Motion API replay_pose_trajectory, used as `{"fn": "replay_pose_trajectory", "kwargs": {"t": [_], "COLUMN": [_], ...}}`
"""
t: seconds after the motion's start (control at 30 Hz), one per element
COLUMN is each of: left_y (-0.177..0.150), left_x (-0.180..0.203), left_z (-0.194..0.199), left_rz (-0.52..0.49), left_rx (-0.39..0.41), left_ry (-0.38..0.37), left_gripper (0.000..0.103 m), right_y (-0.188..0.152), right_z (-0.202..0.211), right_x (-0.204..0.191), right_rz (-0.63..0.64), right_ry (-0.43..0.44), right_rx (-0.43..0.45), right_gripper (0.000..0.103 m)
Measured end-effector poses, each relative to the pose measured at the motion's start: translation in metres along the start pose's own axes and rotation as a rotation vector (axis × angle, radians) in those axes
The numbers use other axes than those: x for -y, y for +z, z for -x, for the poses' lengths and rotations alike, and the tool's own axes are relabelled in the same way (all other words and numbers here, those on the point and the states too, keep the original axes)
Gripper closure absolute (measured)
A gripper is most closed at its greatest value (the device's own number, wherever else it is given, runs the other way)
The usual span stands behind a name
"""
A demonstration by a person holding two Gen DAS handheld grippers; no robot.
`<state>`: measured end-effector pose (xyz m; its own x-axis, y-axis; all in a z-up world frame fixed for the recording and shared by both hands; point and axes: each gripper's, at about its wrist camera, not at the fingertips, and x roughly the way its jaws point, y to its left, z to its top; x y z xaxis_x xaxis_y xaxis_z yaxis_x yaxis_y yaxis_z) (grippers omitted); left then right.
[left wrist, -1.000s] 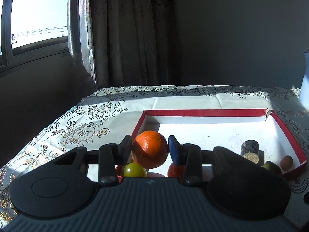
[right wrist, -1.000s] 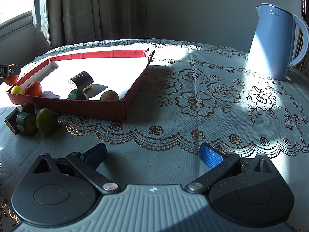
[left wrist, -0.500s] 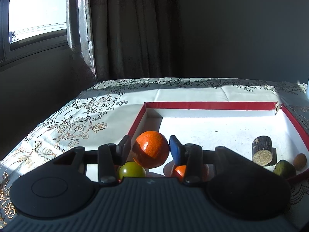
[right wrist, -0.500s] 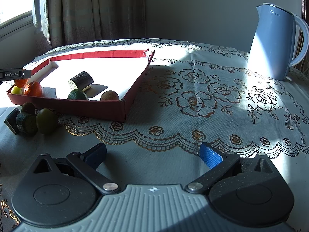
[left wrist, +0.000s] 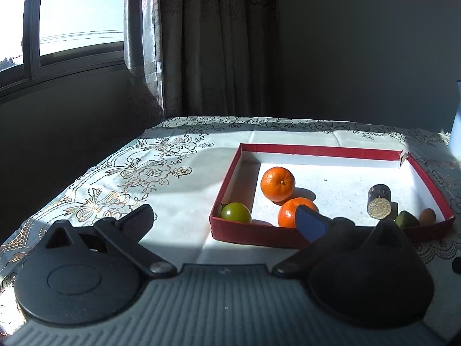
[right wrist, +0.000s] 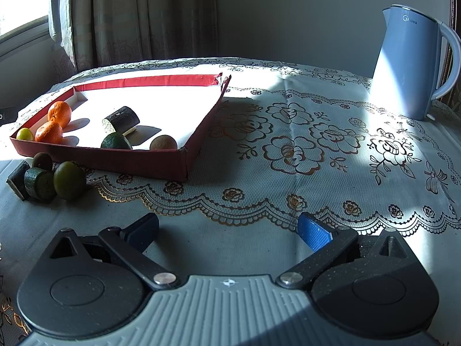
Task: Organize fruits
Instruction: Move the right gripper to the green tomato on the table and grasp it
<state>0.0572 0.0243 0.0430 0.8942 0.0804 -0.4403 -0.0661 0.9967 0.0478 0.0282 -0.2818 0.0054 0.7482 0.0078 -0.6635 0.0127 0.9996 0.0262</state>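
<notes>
A red-walled tray [left wrist: 227,184] [right wrist: 198,138] sits on the flowered tablecloth. In it lie two oranges [left wrist: 277,184] [left wrist: 294,211], a yellow-green fruit [left wrist: 235,212], a dark cylinder piece [left wrist: 379,201], a green fruit [right wrist: 115,142] and a brown fruit [right wrist: 163,142]. My left gripper [left wrist: 227,222] is open and empty, drawn back in front of the tray's near left corner. My right gripper [right wrist: 227,229] is open and empty above the cloth, well right of the tray. Outside the tray lie a green fruit [right wrist: 69,180], a brown one [right wrist: 42,161] and green cut pieces [right wrist: 36,183].
A blue electric kettle [right wrist: 409,66] stands at the back right of the table. A curtain [left wrist: 201,43] and window [left wrist: 72,14] are behind the table's far left. The table's left edge [left wrist: 95,170] drops off next to the tray.
My left gripper has opened and let go of the orange, which now rests in the tray by the other orange. The gripper has pulled back. The right gripper has not moved.
</notes>
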Motion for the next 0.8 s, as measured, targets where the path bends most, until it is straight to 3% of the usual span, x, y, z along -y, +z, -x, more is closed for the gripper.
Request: {"fn": "replay_pose_trajectory", "kwargs": {"t": [0.2, 0.37, 0.57, 0.8], "left_y": [-0.029, -0.040, -0.043, -0.044], "left_x": [-0.030, -0.040, -0.034, -0.033], "left_z": [0.007, 0.003, -0.007, -0.006], "left_rz": [0.066, 0.094, 0.055, 0.055], "left_rx": [-0.065, -0.119, -0.195, -0.202], "left_ry": [0.043, 0.049, 0.039, 0.038], "left_gripper": [0.000, 0.000, 0.000, 0.000], "right_y": [0.000, -0.002, 0.007, 0.015], "right_z": [0.003, 0.021, 0.030, 0.019], "right_x": [0.005, 0.002, -0.041, -0.086], "right_rz": [-0.034, -0.037, 0.039, 0.133], "right_ry": [0.028, 0.115, 0.191, 0.159], "right_rx": [0.024, 0.149, 0.169, 0.165], "right_gripper": [0.000, 0.000, 0.000, 0.001]}}
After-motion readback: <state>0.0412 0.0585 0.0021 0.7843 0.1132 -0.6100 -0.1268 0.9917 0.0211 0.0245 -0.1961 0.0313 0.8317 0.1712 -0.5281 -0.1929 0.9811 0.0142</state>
